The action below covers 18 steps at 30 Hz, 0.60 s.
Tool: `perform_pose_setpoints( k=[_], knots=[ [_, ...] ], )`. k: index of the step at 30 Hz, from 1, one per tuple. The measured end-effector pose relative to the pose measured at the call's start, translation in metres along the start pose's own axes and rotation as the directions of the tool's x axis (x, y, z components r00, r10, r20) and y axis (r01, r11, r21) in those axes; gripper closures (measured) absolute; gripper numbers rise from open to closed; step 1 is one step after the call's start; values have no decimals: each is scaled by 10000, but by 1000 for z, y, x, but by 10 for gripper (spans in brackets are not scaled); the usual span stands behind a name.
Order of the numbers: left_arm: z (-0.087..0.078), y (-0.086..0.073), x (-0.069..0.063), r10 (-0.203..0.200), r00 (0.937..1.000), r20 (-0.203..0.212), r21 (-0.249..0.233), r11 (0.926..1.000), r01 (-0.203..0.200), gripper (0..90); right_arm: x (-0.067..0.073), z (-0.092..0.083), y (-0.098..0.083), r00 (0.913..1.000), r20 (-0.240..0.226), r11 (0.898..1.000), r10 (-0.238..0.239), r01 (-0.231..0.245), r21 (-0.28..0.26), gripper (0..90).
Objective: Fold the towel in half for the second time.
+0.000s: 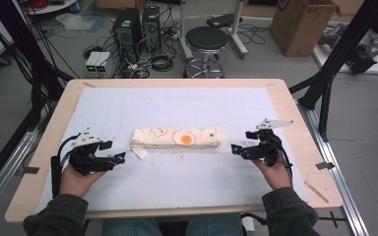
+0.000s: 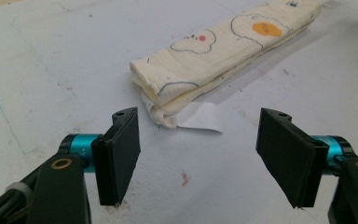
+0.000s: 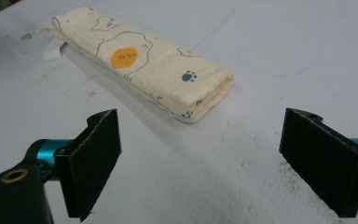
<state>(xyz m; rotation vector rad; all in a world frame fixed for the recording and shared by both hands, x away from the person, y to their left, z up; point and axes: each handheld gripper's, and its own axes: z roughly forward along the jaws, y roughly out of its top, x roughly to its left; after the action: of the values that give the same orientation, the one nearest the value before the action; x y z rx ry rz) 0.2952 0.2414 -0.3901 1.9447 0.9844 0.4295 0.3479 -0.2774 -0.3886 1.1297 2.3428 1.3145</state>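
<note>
On the white-covered counter (image 1: 177, 172), a folded egg-print cloth (image 1: 176, 137) lies between the left claw (image 1: 114, 151) and right claw (image 1: 240, 141), both wide open, empty

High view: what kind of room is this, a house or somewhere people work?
Probably a lab or workshop. Computer towers stand in tangled cables on the floor, a cardboard box sits by a stool, and a black frame surrounds the table.
</note>
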Motion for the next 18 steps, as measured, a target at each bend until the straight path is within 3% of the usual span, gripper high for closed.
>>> perform_pose_setpoints(
  k=[18],
  knots=[
    [-12, -22, -10, 118, 9999, 38, -31, 9999, -118, 291, 8, -14, -27, 9999, 115, 9999, -108, 108, 4, 116]
  ],
)
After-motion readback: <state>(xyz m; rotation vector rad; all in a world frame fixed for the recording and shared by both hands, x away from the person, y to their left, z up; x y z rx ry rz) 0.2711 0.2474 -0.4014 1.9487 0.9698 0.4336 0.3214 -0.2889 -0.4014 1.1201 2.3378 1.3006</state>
